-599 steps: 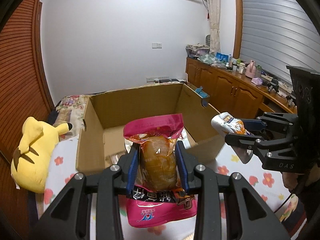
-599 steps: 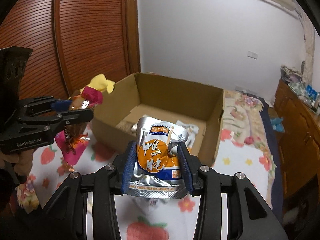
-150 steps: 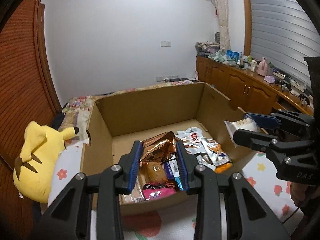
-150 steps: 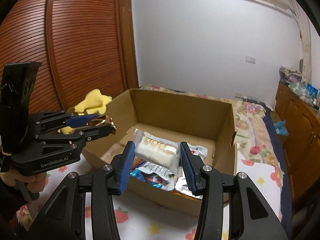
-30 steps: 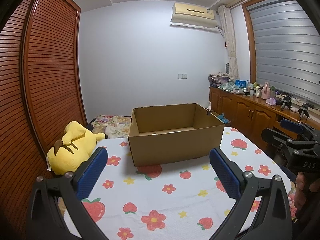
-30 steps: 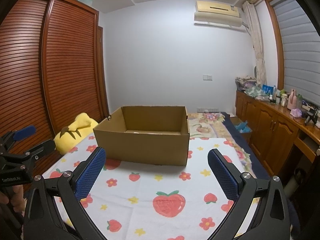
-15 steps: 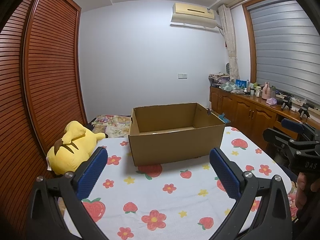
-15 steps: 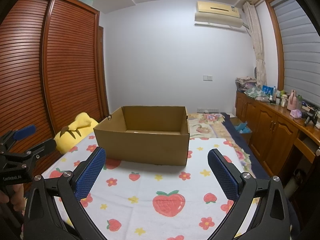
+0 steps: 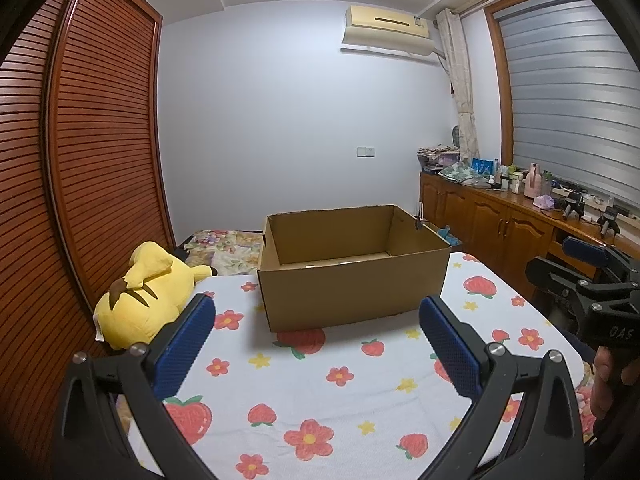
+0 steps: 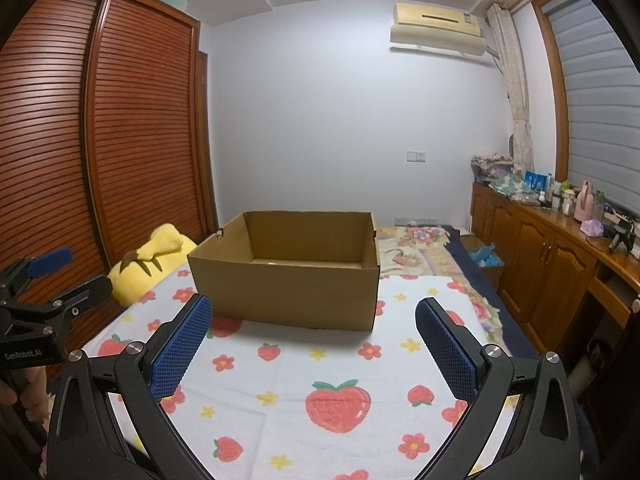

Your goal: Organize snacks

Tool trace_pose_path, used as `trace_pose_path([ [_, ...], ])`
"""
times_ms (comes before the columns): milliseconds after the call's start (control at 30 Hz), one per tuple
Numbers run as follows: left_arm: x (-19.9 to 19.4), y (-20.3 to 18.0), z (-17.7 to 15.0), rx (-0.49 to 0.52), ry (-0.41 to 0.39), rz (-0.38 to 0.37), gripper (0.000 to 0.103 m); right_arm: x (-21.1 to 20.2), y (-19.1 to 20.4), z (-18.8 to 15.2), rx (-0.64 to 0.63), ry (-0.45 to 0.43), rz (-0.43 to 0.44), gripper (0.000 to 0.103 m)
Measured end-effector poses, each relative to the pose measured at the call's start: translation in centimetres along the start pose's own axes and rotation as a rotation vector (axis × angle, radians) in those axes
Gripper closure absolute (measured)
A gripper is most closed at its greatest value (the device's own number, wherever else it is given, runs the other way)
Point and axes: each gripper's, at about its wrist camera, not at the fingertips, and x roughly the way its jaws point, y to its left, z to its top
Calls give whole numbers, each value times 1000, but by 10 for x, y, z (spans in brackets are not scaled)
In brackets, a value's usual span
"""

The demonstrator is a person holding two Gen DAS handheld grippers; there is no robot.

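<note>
- Basically both grippers are hanging back from the cardboard box [image 9: 352,280], which is sitting on the strawberry-print cloth [image 9: 320,392] mid-bed
- left gripper [image 9: 320,344] is standing wide open, blue pads far apart, holding nothing
- right gripper [image 10: 316,344] is gaping the same way, nothing between its pads
- no loose snacks showing anywhere on the cloth in either view; box interior is mostly hidden behind its near wall, only a sliver of something pale showing at the floor, so cannot tell what is inside
- judging from that, the task is looking close to done or done: nothing left outside to pick up, as far as the views are showing
- yellow plush toy [image 9: 148,292] is lying beside the box on the wardrobe side, not touching it
- readable writing: "GenRobot.AI" on the left gripper body seen from the right wrist view; "DAS", upside down, on the right gripper body seen from the left wrist view; nothing readable on the box
</note>
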Motion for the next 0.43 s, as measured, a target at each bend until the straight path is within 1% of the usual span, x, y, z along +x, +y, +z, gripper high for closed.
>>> trace_pose_path([
  [433, 1, 0, -4, 1, 9, -6, 0, 0, 0, 0, -1, 1, -3, 0],
])
